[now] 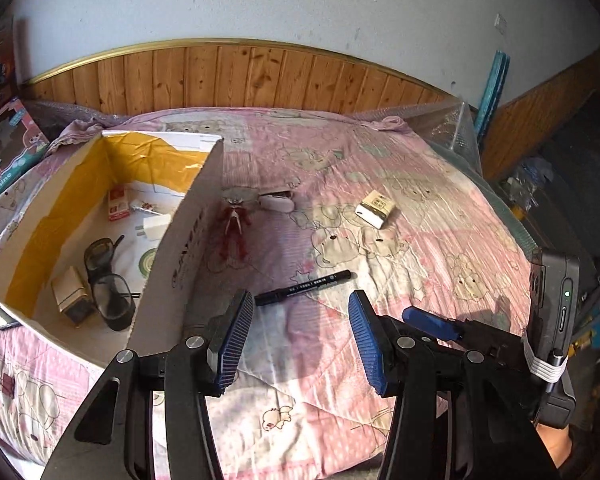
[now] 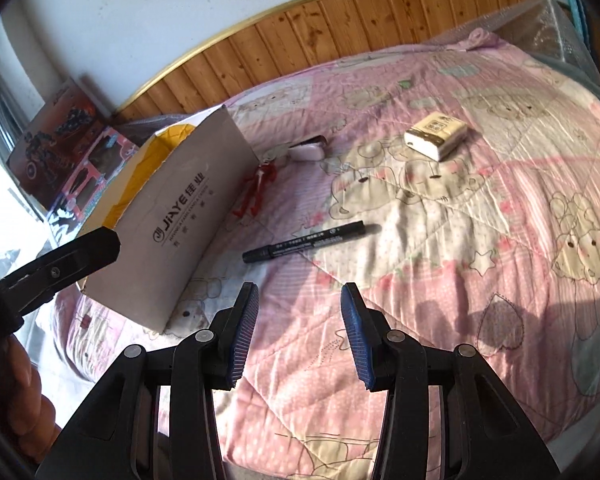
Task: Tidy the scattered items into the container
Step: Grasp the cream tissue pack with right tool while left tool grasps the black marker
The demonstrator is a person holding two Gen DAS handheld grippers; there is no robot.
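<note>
An open cardboard box [image 1: 180, 216] [image 2: 188, 220] with a yellow lining stands on the left of the pink bed. Inside it lie glasses [image 1: 108, 280], a small tan box [image 1: 70, 292], a white charger [image 1: 154, 226] and a red-white pack [image 1: 120, 202]. A black marker [image 1: 303, 287] [image 2: 304, 242] lies on the quilt just beyond both grippers. Farther off are a red-white figure [image 1: 235, 220] [image 2: 256, 188], a small white item [image 1: 276, 201] [image 2: 306, 152] and a white packet [image 1: 375, 209] [image 2: 436, 136]. My left gripper [image 1: 300, 304] and right gripper [image 2: 300, 300] are both open with nothing in them.
Toy boxes [image 1: 4, 152] [image 2: 60, 152] lean by the wall at far left. Wooden panelling [image 1: 240, 76] runs behind the bed. Clear plastic wrap [image 1: 452, 128] covers the far right corner. A dark flat item [image 1: 6, 320] sticks out beside the box. Clutter lies right of the bed.
</note>
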